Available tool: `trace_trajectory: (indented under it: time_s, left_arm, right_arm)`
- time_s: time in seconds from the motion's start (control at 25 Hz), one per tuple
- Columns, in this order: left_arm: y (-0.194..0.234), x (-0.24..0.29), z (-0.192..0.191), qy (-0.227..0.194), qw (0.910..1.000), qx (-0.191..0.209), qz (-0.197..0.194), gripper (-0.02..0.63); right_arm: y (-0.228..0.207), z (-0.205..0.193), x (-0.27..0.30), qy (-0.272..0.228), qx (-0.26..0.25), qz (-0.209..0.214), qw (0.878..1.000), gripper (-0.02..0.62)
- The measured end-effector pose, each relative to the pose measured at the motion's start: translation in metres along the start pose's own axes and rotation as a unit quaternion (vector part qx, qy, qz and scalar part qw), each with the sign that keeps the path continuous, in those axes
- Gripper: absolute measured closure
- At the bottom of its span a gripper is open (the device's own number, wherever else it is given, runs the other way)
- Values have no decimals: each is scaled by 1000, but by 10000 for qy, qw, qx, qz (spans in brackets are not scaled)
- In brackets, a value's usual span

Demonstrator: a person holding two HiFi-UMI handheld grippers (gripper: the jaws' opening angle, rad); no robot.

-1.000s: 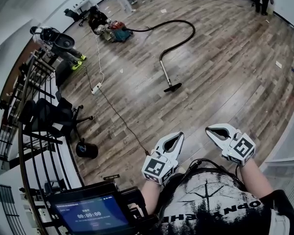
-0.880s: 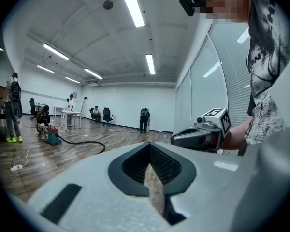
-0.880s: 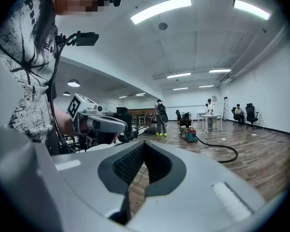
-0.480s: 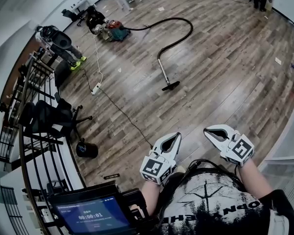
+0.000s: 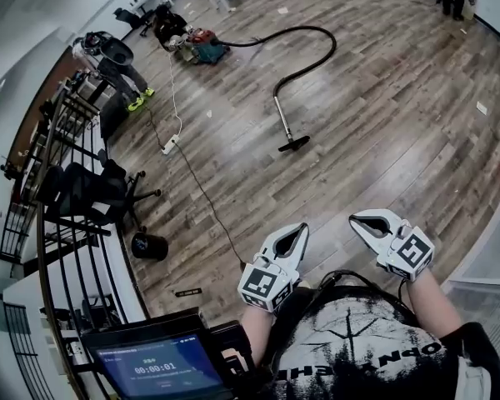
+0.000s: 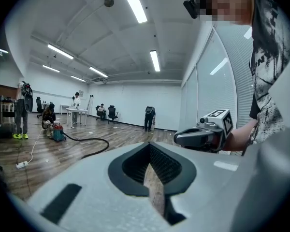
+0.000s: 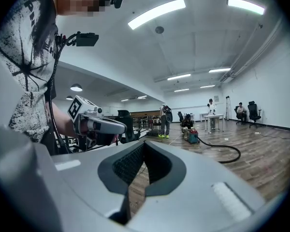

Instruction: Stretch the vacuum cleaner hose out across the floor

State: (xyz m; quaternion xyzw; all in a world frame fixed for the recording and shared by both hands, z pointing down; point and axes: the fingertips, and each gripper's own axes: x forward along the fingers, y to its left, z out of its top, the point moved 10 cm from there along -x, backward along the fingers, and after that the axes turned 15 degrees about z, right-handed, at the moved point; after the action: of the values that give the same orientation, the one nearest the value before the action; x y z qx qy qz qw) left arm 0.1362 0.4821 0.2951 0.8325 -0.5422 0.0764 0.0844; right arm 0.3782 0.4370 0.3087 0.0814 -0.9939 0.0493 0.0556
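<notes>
The black vacuum cleaner hose (image 5: 332, 44) lies in a curve on the wooden floor (image 5: 383, 132), in the upper middle of the head view. It runs from the vacuum cleaner (image 5: 205, 51) to a metal tube (image 5: 281, 113) that ends in a floor nozzle (image 5: 294, 145). The left gripper (image 5: 297, 235) and the right gripper (image 5: 365, 222) are at the lower middle, well apart from the hose. The fingers of both are clenched, with nothing between them.
</notes>
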Motion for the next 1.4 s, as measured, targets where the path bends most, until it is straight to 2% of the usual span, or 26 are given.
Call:
trace_trajectory:
  time_s: [0.2,0.44,0.56,0.76,1.04,1.2,1.4]
  left_arm:
    - [7,6,-5,34,9998,-100,180,607]
    - [47,17,-12,66,9995,-252,153,607]
    - [79,30,-7,23,9996,-277,10,607]
    - [144,53,7,-46,9994,-269,-218,607]
    - [226,73,11,-99,9979,-222,-600,607]
    - [266,74,11,-92,9971,-138,-745,606]
    - [305,75,8,-83,9973,-158,-713,607]
  right_arm:
    - [-15,-6,4,123,29,78,9999,591]
    - [-30,-3,37,363,74,3,9993,591]
    - [-44,8,63,486,50,-163,9987,591]
    - [-71,18,113,543,-223,-183,9981,591]
    - [-91,40,194,701,-93,-536,9961,591]
    - [-105,40,234,703,-370,-477,9957,591]
    - [-123,45,272,753,-370,-416,9956,591]
